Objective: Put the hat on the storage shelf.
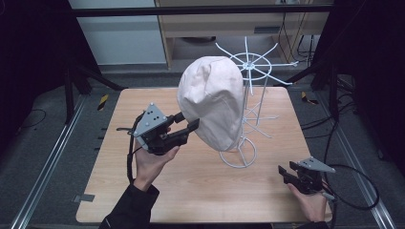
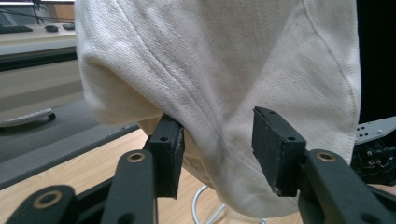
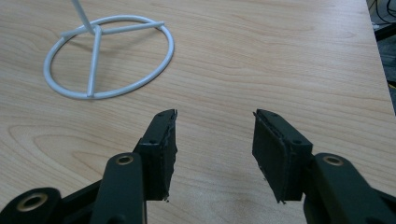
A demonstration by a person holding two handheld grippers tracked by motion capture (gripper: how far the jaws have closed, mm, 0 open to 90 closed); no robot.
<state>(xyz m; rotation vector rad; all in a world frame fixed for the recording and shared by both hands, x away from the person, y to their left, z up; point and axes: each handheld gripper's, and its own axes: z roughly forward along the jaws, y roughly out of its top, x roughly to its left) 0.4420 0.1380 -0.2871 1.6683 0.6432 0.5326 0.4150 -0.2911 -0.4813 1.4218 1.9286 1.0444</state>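
Each hand-held gripper was black, the left hand-held gripper (image 1: pixel 190 121) and right hand-held gripper (image 1: pixel 282 172) alike topped by a grey three-cornered plate with small holes. Brass-coloured pivots dotted the jaw arms. Black cables trailed off; the person wore dark sleeves (image 1: pixel 131 210).

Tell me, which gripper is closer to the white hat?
Left. The left gripper is right at the white hat on the wire stand, its open jaws on either side of the hat's lower edge. The right gripper rests far off, low near the table's front corner.
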